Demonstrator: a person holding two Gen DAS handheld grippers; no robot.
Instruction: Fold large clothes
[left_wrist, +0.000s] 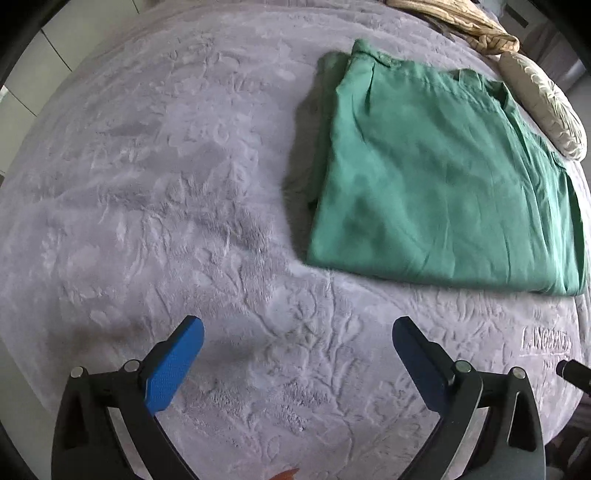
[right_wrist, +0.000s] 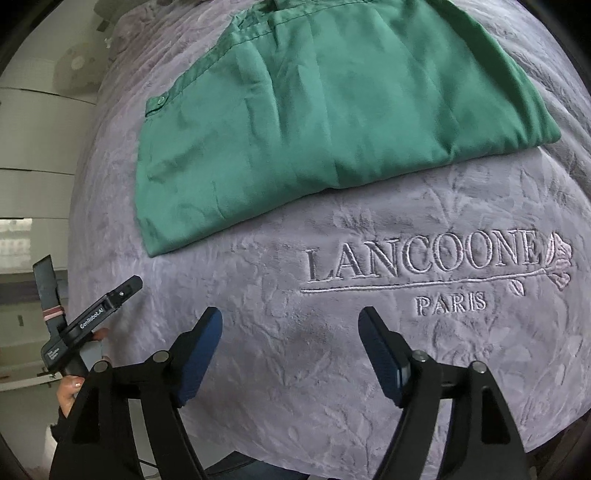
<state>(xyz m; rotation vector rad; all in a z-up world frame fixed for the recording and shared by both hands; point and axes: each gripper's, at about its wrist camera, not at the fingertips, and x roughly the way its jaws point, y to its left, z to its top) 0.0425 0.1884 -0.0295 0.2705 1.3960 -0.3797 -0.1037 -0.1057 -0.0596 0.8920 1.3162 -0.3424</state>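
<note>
Left wrist view, tongs: the left tongs (left_wrist: 297, 338) are seen spread wide, with nothing between the blue pads, above bare blanket.
Left wrist view, garment: the folded green cotton garment (left_wrist: 439, 177) is laid flat on the grey embossed plush blanket (left_wrist: 147, 184) of the bed, up and to the right, well apart from the tongs.
Left wrist view, risk: the looser layers bunched at the garment's left edge could be dragged out if only the top ply were pinched.
Right wrist view, tongs: the right tongs (right_wrist: 290, 325) are held apart and empty, over the blanket beside the embroidered lettering (right_wrist: 421, 262).
Right wrist view, garment: the near hem is seen just beyond the tongs; a buttoned tab juts out at the left edge.
Right wrist view, risk: plush pile could be caught together with the hem, so the fold would be skewed.
</note>
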